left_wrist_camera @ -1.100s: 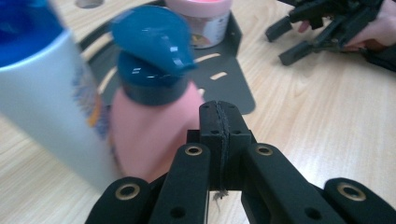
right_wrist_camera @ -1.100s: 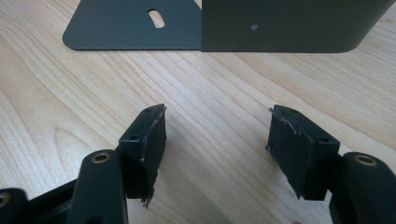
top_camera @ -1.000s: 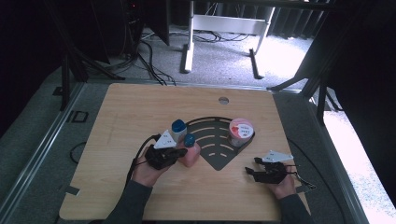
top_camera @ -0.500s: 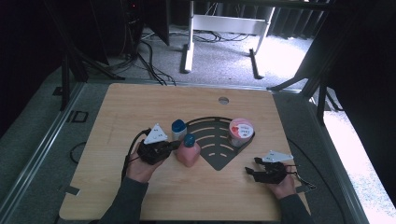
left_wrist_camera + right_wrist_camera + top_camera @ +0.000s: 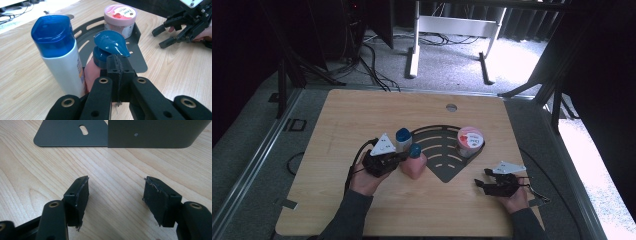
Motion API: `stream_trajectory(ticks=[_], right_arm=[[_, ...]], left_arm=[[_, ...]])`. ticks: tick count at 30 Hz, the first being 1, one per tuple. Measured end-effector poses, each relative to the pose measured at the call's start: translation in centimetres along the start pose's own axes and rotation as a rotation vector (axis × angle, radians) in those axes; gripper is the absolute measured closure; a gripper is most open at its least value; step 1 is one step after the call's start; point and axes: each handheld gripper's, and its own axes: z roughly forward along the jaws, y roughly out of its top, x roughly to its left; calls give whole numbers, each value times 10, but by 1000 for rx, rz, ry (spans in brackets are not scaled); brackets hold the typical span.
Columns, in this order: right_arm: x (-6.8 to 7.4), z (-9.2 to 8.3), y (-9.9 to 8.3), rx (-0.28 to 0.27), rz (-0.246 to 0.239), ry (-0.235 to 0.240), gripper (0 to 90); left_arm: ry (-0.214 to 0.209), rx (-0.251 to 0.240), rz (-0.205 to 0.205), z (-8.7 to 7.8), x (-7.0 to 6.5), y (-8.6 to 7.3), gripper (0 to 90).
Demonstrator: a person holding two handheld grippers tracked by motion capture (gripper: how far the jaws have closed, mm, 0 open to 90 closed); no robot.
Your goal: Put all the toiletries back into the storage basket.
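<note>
The left gripper [image 5: 117,72] has its two jaws pressed flat together with nothing between them, and their tips stand just behind the blue pump cap of the pink bottle [image 5: 91,72], close to it or touching; I cannot tell which. The right gripper [image 5: 116,197] rests low over the bare wood with its jaws apart and nothing between them. The pink bottle stands upright at the edge of the dark fan-shaped rack [image 5: 443,150], with a white bottle with a blue cap [image 5: 61,57] just beside it on the table [image 5: 362,115]. I judge the pink bottle to be light, smooth plastic, a little slippery and easy to tip when pushed at the top, so the better hold is around its body below the cap. A pink tub [image 5: 470,141] sits in the far corner of the rack. There is open room toward the front edge of the table.
</note>
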Motion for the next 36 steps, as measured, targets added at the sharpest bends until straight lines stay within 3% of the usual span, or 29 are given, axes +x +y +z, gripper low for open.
stream_trajectory(ticks=[13,19,23,27,36], right_arm=[[0,0,0,0,-2,0,366],[0,0,0,0,-1,0,366],[0,0,0,0,-1,0,366],[0,0,0,-2,-2,0,366],[0,0,0,-1,-2,1,365]], left_arm=[[-53,-4,58,9,-19,9,893],[-95,3,84,23,-30,14,891],[-110,1,86,26,-33,15,838],[-107,9,82,23,-33,14,755],[-52,-4,56,14,-27,10,656]])
